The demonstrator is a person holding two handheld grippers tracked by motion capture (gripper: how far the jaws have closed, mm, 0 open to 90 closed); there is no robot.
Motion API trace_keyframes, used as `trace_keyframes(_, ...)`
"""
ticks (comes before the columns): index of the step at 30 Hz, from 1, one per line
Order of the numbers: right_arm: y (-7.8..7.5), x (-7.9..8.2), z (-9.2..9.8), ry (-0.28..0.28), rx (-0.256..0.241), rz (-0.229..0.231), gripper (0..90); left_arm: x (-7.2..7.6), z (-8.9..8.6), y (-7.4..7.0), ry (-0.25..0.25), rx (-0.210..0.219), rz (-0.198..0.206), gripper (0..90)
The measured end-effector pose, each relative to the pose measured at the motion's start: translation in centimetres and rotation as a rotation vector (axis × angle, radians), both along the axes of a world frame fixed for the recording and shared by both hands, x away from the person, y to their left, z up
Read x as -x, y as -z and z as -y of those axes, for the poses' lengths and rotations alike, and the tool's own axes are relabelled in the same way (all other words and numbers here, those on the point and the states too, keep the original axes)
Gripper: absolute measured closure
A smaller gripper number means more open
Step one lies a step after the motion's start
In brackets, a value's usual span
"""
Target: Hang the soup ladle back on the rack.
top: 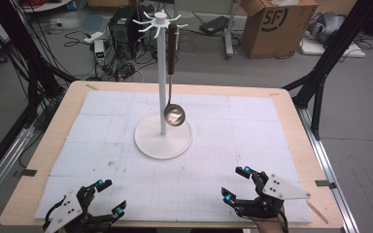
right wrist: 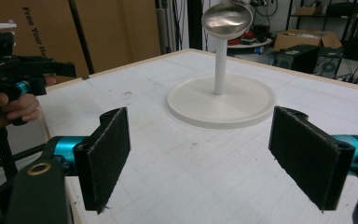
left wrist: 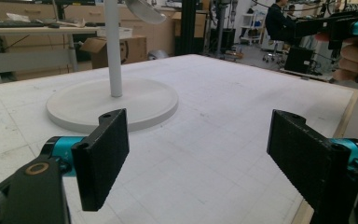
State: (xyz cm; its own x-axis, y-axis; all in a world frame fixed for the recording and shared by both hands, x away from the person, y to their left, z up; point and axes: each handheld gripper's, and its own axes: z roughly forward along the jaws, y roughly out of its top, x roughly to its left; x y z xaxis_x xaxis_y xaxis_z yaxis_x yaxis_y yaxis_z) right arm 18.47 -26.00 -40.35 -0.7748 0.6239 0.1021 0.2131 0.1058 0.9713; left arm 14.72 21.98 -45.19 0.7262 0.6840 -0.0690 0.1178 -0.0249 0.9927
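Held low over the near edge of the table point(top: 39, 189): left gripper point(top: 108, 198) at the near left corner, right gripper point(top: 237, 183) at the near right, both angled inward, jaws spread wide and holding nothing. Well ahead, between them at mid-table, a white stand point(top: 163, 97) on a round base. Hanging from one of its top hooks, a metal ladle point(top: 173, 114), bowl just above the base.
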Motion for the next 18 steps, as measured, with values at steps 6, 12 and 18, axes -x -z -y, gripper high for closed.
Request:
trace_keyframes(6,0.22,0.06,-0.08,0.011,-0.002,0.008,19.8,-0.03,0.0,0.06,-0.002,-0.005,0.0,21.1)
trace_keyframes(12,0.29,0.04,-0.12,0.015,0.001,0.018,19.8,-0.07,0.0,0.09,-0.002,-0.004,-0.001,20.9)
trace_keyframes(18,0.38,0.02,-0.14,0.018,0.009,0.013,19.8,-0.02,0.0,0.08,-0.003,0.001,0.002,21.0)
